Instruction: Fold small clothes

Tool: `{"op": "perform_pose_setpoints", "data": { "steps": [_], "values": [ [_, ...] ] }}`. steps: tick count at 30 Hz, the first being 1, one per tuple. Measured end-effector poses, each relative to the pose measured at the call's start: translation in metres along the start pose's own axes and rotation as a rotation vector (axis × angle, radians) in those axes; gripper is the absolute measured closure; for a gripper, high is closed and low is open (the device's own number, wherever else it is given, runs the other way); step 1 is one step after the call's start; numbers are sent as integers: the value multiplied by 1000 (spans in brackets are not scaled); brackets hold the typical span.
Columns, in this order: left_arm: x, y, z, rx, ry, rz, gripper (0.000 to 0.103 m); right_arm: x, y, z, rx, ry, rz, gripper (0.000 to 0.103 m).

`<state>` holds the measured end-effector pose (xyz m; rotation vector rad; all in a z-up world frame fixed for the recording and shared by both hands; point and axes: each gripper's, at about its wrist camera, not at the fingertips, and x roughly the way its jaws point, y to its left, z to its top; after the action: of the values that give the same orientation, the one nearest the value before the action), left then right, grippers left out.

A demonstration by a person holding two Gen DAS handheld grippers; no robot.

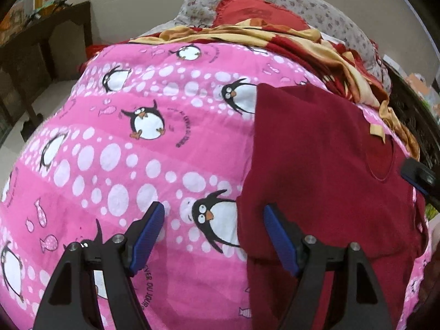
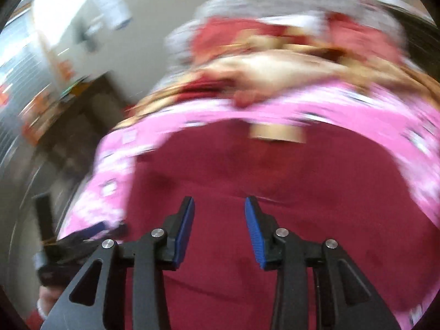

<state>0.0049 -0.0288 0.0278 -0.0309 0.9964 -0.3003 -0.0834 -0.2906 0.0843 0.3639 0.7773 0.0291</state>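
Observation:
A dark red garment (image 1: 324, 170) lies flat on a pink penguin-print blanket (image 1: 132, 159), on its right half. My left gripper (image 1: 214, 214) hovers open over the garment's left edge: one finger above the pink blanket, the other above the red cloth, nothing between them. A blue-padded tip of the other gripper (image 1: 415, 176) shows at the right edge of the left wrist view. In the blurred right wrist view my right gripper (image 2: 220, 209) stands open above the middle of the red garment (image 2: 275, 181), with nothing between its pads. The left gripper (image 2: 82, 236) shows at the lower left there.
Crumpled red-and-yellow cloth (image 1: 316, 44) and a red cushion (image 1: 255, 11) lie past the blanket, before grey floral pillows (image 1: 330, 8). A dark wooden table (image 1: 41, 44) stands at far left by the wall. A tan scrap (image 2: 277, 133) lies at the garment's far edge.

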Motion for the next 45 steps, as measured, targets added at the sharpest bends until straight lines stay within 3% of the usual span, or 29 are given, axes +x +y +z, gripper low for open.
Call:
{"op": "perform_pose_setpoints", "data": {
  "steps": [2, 4, 9, 14, 17, 21, 24, 26, 30, 33, 38, 41, 45],
  "values": [
    [0, 3, 0, -12, 1, -7, 23, 34, 33, 11, -93, 44, 45, 60],
    [1, 3, 0, -14, 1, -9, 23, 64, 57, 15, -149, 79, 50, 72],
    [2, 4, 0, -11, -6, -3, 23, 134, 78, 19, -135, 168, 48, 73],
    [3, 7, 6, -26, 3, -13, 23, 154, 92, 27, -178, 138, 29, 74],
    [-3, 8, 9, -24, -18, 1, 23, 139, 84, 27, -156, 139, 53, 73],
    [-8, 7, 16, -36, -46, -18, 23, 97, 62, 13, -140, 119, 19, 73],
    [-7, -1, 21, -32, -49, -41, 23, 62, 40, -8, -141, 104, -44, 72],
    [-4, -10, 20, -10, -48, -47, 23, 41, 21, -24, -142, 91, -134, 72],
    [16, -28, 13, 70, 12, -7, 23, 25, -11, -49, -134, 124, -269, 72],
    [19, -32, 9, 89, 1, 12, 22, 9, -36, -63, -80, 117, -253, 72],
    [4, -37, 11, 96, -19, 27, 22, -26, -55, -61, 6, 71, -254, 71],
    [-5, -48, 10, 109, -26, 4, 22, -39, -66, -55, 24, 22, -307, 68],
    [-9, -68, 8, 148, -30, -2, 22, -38, -85, -53, 64, 27, -362, 68]
  ]
}}
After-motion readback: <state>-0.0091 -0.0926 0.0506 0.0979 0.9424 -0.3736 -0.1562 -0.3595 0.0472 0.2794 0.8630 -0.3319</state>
